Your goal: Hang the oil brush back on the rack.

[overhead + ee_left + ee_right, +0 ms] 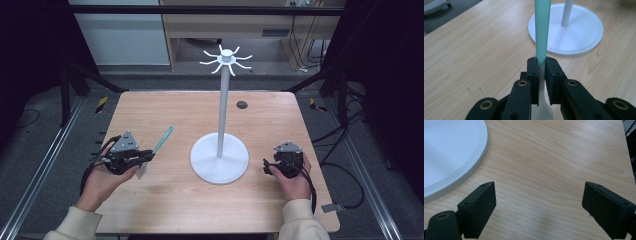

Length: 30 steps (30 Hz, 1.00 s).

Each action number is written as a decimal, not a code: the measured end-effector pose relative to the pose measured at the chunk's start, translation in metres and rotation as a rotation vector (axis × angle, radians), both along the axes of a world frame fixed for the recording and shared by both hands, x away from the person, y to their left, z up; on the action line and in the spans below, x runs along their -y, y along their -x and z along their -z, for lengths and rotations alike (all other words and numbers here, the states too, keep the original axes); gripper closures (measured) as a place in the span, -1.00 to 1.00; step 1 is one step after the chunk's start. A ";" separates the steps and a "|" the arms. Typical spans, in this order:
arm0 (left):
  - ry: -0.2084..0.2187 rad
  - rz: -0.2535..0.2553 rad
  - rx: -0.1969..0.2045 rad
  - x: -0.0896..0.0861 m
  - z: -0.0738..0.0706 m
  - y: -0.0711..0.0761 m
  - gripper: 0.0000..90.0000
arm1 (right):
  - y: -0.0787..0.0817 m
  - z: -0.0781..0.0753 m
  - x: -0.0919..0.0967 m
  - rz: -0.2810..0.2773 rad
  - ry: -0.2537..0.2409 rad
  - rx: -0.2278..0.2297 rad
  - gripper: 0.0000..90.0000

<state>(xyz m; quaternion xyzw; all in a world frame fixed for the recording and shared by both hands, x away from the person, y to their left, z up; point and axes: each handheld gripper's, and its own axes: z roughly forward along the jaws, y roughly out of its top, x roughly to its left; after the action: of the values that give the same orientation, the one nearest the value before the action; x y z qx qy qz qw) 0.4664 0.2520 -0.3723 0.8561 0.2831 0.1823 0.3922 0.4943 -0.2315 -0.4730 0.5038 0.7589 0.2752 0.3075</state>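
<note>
A white stand (219,156) with a round base, a tall pole and several curved hooks at its top (226,59) rises from the middle of the wooden table (170,195). At the left, my left gripper (145,157) is shut on a spatula with a teal handle (163,139) and a white end (142,171). In the left gripper view the teal handle (541,27) runs up between the black jaws toward the stand's base (584,37). My right gripper (274,165) rests at the right of the base, jaws wide open over bare wood, with the base rim (454,170) at its left.
A dark round hole (242,105) sits in the table behind the stand. Metal rails (45,165) run along both sides of the table. Shelving and cables (300,40) stand beyond the far edge.
</note>
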 end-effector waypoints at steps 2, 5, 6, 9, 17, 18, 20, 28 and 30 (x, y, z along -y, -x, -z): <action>0.025 0.000 0.012 0.001 -0.003 0.002 0.82 | 0.000 0.000 0.000 -0.001 -0.001 0.001 -0.72; 0.051 0.007 0.033 0.005 -0.008 0.007 0.82 | 0.000 0.000 -0.001 -0.002 0.000 0.000 -0.73; 0.055 0.008 0.040 0.006 -0.009 0.009 0.82 | 0.000 0.001 -0.001 -0.008 0.008 0.003 -0.73; 0.061 0.011 0.050 0.011 -0.011 0.012 0.82 | -0.001 0.001 -0.001 0.000 -0.003 -0.009 -0.77; 0.103 0.025 0.071 0.023 -0.017 0.018 0.82 | -0.001 0.000 0.001 0.003 -0.041 -0.021 -0.83; 0.107 0.029 0.073 0.025 -0.018 0.019 0.82 | -0.001 0.000 0.001 0.000 -0.043 -0.021 -0.83; 0.113 0.034 0.078 0.028 -0.021 0.019 0.82 | -0.001 0.001 0.000 -0.002 -0.047 -0.026 -0.83; 0.129 0.037 0.099 0.038 -0.031 0.018 0.82 | -0.001 0.001 0.000 0.000 -0.040 -0.029 -0.83; 0.134 0.040 0.106 0.040 -0.035 0.018 0.82 | -0.001 0.001 0.001 0.001 -0.039 -0.027 -0.82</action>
<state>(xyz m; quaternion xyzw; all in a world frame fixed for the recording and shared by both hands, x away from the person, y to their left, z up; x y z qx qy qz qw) 0.4482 0.2120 -0.3373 0.8225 0.2564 0.2003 0.4665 0.4956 -0.2324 -0.4740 0.5137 0.7572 0.2830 0.2876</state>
